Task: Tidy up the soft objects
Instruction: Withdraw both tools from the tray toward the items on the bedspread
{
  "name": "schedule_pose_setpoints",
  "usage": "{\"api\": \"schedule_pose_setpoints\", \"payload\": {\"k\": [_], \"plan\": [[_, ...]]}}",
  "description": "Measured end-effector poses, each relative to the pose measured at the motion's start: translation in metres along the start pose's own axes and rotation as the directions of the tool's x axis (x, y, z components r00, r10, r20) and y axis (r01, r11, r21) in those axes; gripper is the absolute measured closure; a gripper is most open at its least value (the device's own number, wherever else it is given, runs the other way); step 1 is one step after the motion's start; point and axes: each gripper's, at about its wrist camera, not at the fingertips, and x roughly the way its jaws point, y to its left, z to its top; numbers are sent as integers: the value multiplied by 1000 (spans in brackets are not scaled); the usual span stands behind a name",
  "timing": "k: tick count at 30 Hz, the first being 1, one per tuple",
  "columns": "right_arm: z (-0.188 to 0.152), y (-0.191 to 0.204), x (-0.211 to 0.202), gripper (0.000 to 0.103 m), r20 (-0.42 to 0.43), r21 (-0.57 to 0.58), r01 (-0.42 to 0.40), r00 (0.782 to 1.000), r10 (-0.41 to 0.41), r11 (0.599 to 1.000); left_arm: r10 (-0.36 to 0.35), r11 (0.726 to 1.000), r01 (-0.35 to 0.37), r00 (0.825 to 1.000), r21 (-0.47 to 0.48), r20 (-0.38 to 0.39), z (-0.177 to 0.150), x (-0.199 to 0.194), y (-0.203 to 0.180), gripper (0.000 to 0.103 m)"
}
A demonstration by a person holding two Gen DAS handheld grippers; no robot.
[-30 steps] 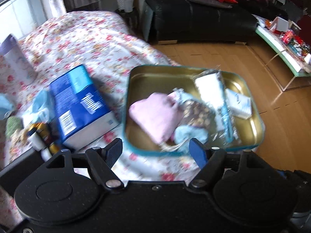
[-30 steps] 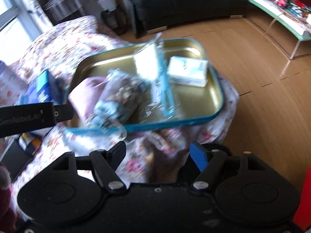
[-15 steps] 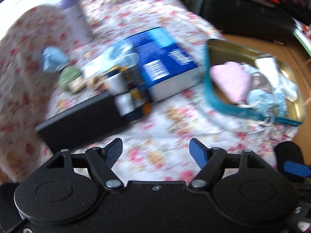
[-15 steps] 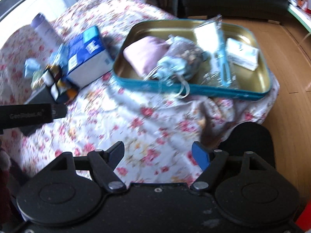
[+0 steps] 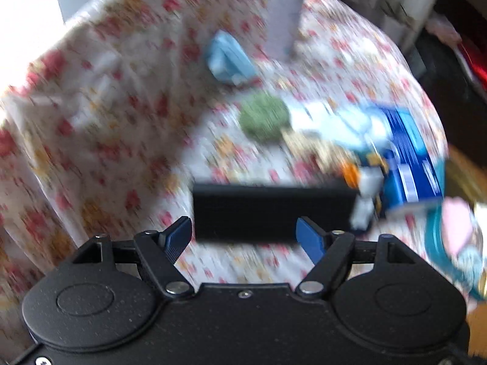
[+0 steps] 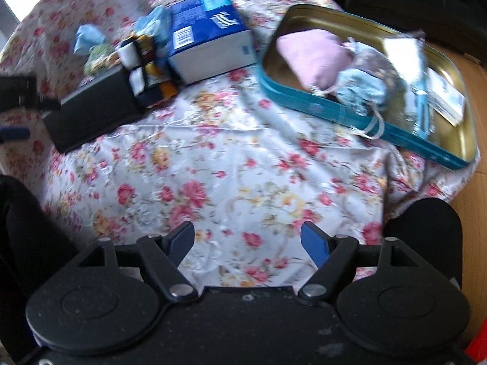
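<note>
The left gripper [image 5: 243, 237] and right gripper [image 6: 247, 240] both have fingers spread wide, holding nothing. The small green fuzzy ball [image 5: 263, 118] lies far on the flowery cloth [image 6: 213, 182], left of the blue box [image 6: 207, 42]. It looks soft, light and squashy; pinch its middle gently.

Right wrist view: bare cloth [image 6: 231, 176] fills the centre and bottom. A black box [image 6: 91, 115] blocks the left, a blue pack [image 6: 207, 39] the top, a tin [image 6: 395, 140] the upper right.
</note>
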Motion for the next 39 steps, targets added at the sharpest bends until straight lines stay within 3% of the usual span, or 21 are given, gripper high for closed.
{"api": "schedule_pose_setpoints", "payload": {"k": [5,11,17,20,24,27,31,33,39], "plan": [[10,20,0,26,-6,-48,-1,1000,1,999,72,997,-74,994,20,78,29,1,14,31],[31,38,3,26,-9,-71,-31,999,31,997,188,979,-197,970,45,156,62,12,32,31],[64,60,-3,26,51,-122,-60,996,67,991,114,993,-110,982,-30,150,68,42,49,31],[88,73,-9,26,107,-156,-72,990,90,985,155,985,-166,971,47,180,66,53,32,31],[122,90,-12,26,169,-188,-90,978,122,978,80,986,-112,968,125,237,64,59,18,30],[138,103,-8,26,207,-209,-96,968,140,973,53,988,-82,975,128,215,65,71,21,30],[132,111,10,26,233,-256,-112,957,174,960,27,999,-36,981,41,190,69,76,40,31],[115,113,27,26,202,-280,-101,966,161,955,16,1000,-18,981,9,192,68,77,46,31],[79,106,68,27,136,-333,4,990,44,943,21,996,-37,981,77,195,63,83,32,30]]}}
